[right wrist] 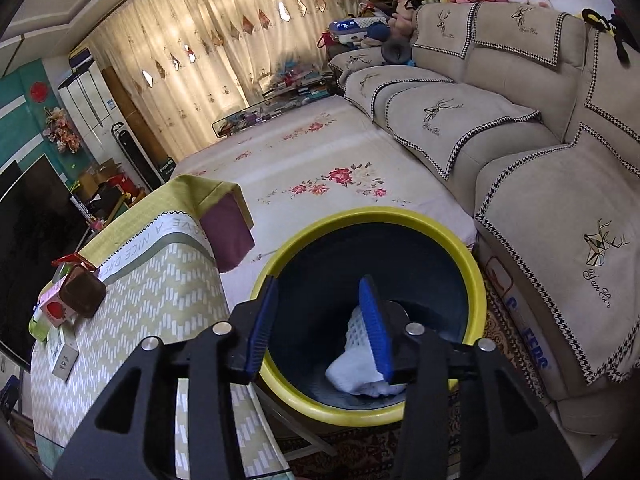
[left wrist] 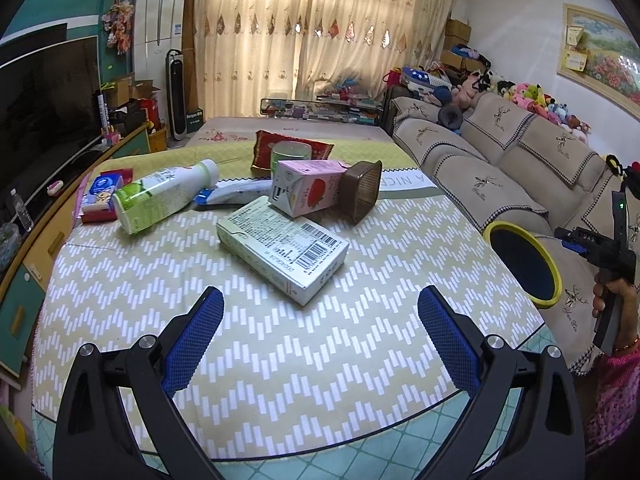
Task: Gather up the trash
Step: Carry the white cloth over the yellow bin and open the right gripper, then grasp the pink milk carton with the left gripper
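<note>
A beige sofa (left wrist: 500, 152) with deer-print covers is seen along the right, plush toys (left wrist: 532, 96) are piled at upper right, cream curtains (left wrist: 312, 32) are hung behind, and a television (left wrist: 44, 100) is placed at left.

You can read "A NICE" on the pale band of the tablecloth (left wrist: 404, 182), and "Yan Han" in script under the deer emblems on the sofa covers (right wrist: 600, 280). The pale carton (left wrist: 282, 248) carries a barcode, its print too small to read.
</note>
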The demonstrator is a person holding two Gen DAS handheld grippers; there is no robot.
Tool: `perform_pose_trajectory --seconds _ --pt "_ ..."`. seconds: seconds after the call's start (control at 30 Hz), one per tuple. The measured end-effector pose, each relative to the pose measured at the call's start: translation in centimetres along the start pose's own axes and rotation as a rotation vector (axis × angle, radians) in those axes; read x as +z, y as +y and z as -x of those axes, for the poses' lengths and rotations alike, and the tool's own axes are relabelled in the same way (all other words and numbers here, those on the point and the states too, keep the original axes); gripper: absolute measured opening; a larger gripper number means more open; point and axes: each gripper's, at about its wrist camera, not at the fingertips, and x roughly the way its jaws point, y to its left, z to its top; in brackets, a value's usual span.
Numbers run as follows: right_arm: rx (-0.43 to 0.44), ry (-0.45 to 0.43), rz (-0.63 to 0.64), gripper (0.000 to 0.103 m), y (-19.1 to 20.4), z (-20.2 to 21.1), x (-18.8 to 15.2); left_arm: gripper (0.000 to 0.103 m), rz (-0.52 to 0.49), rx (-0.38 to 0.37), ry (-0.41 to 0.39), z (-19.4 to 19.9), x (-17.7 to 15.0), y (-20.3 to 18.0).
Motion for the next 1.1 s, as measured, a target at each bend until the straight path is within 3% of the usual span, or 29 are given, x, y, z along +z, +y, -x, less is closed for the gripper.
perform_pose_trajectory --seconds 0.23,0.33,0.63,0.9,1.1 --pt "0.023 0.026 0.006 0.046 0.5 -0.5 -0.4 0.096 -0.046 -0.002 0.01 -2.5 2.0 0.7" --pt "0.031 0.044 0.003 0.046 0.7 -1.1 -0.7 0.091 -0.082 -0.005 0.021 -4.1 3.4 1.3" --pt "0.051 0.087 0.005 0.049 1.8 -2.2 -0.9 0.087 -0.159 -0.039 0.057 -10.3 7.5 3.1" --pt "0.051 0.103 0.023 0.052 2.9 -3.0 -0.4 0.076 -0.188 -0.055 0.085 -14.9 9.8 4.1" --pt "0.054 0.123 0.027 0.053 3.7 -4.0 -0.3 0.066 -0.204 -0.109 0.105 -16.6 10.5 4.0"
